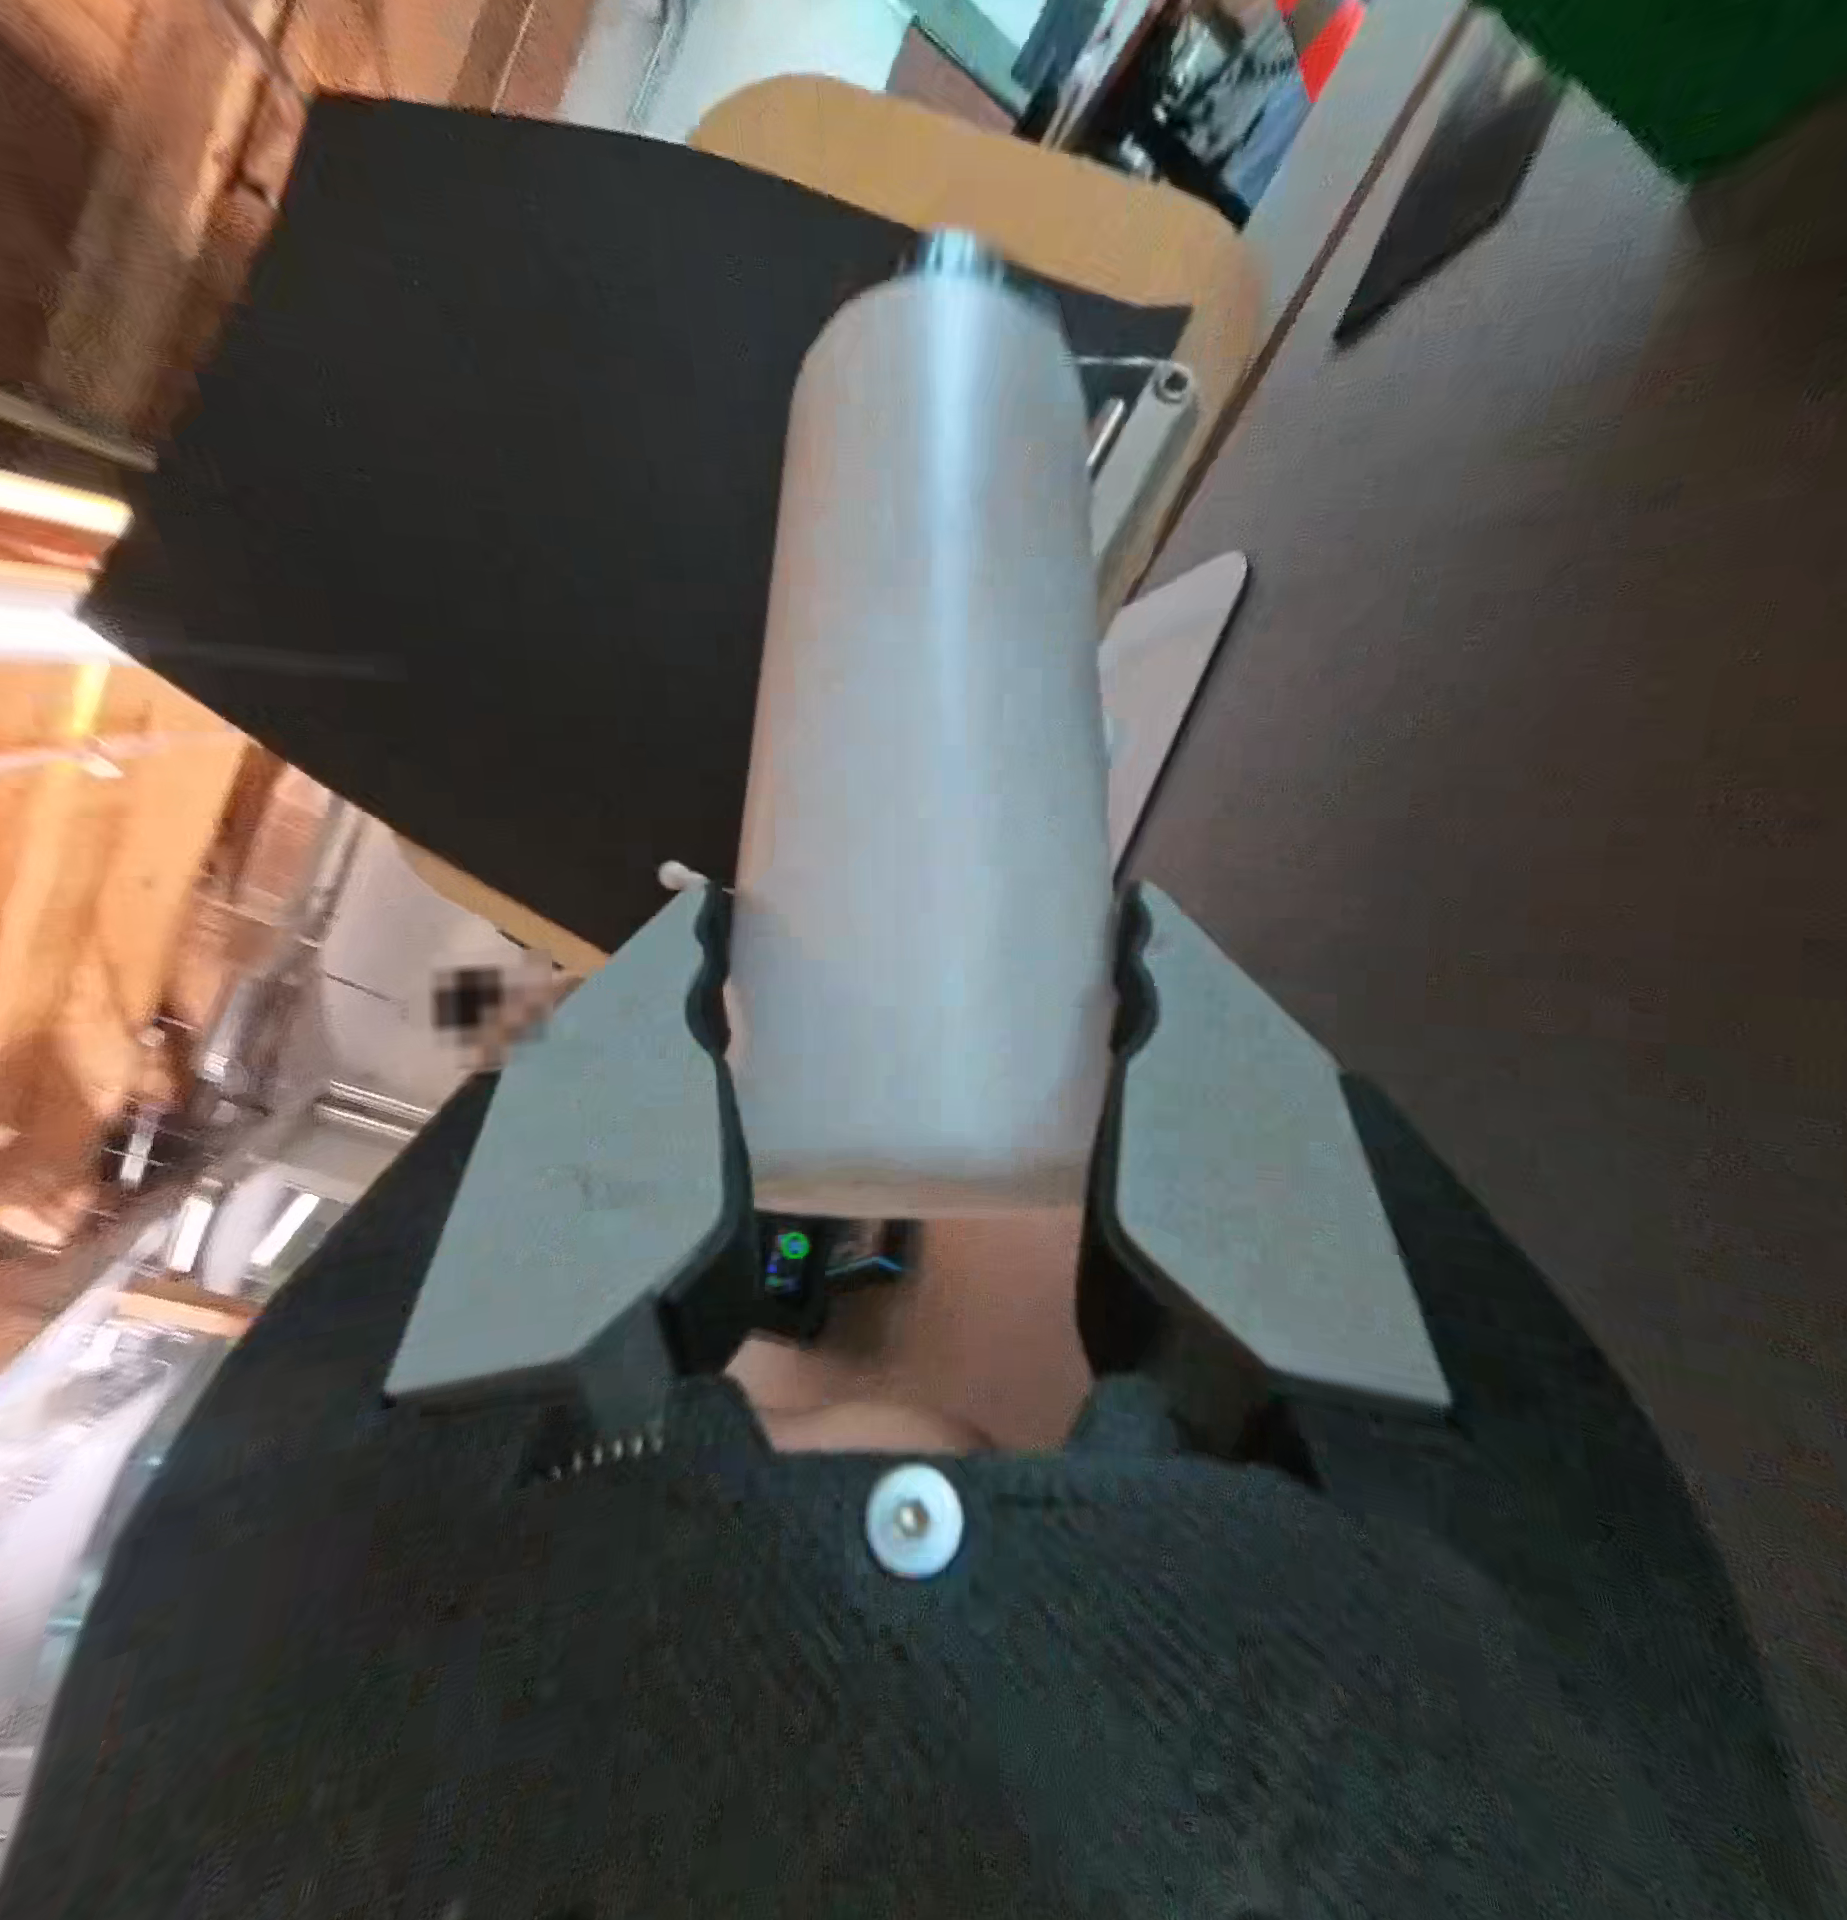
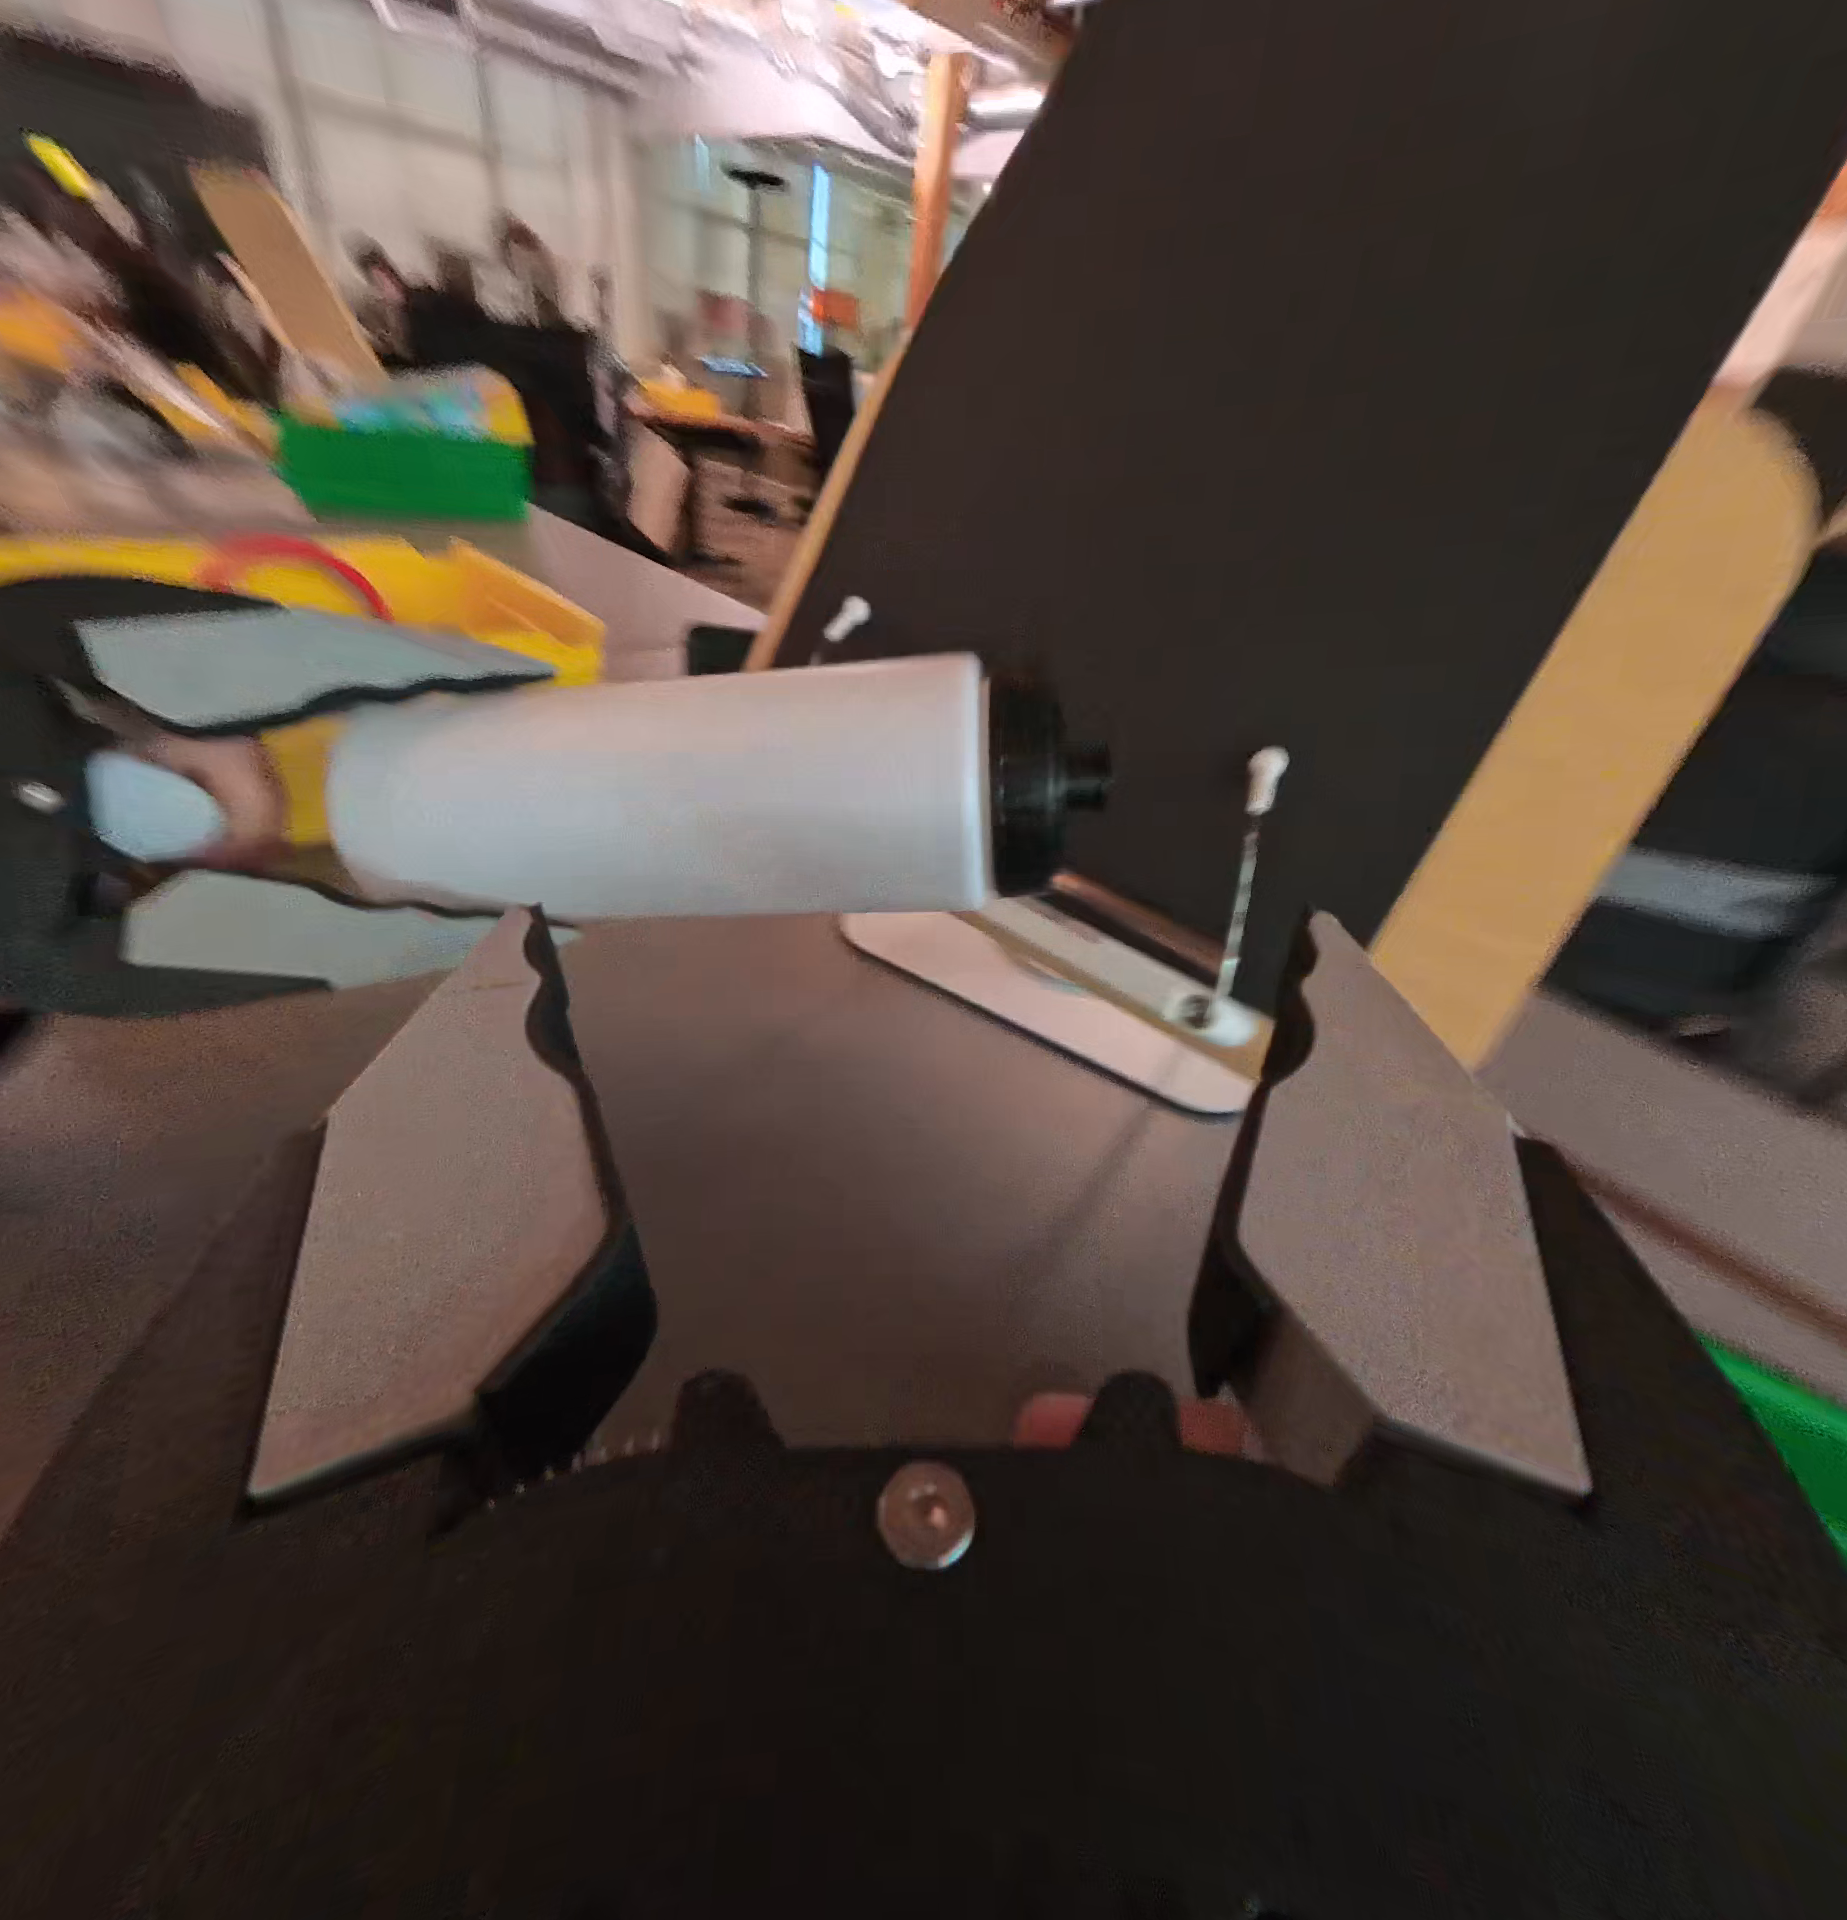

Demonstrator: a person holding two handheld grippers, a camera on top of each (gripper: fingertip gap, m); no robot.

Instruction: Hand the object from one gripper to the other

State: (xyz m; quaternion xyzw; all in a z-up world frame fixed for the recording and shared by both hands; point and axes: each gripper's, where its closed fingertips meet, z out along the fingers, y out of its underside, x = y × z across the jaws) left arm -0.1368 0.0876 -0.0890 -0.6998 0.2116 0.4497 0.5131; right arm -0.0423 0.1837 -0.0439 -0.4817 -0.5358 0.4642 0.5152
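Two grippers, the left gripper (image 1: pixel 924 966) clamped on the base of one white bottle (image 1: pixel 929 727) with a dark cap, the right gripper (image 2: pixel 919 987) spread wide and holding nothing, just below the bottle (image 2: pixel 659 795), one dark table (image 2: pixel 898 1122) underneath, one black board (image 2: pixel 1314 416) behind.

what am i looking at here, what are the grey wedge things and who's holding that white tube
The grey wedges are the fingers of two hand-held grippers; there is no robot, a person works them. Each picture comes from a camera on one gripper, looking along its fingers. In the left wrist view, the left gripper is shut on a white bottle near its base. In the right wrist view, the same bottle lies sideways, dark cap pointing right, above the open, empty right gripper. Below is a dark table with a black board standing on it.
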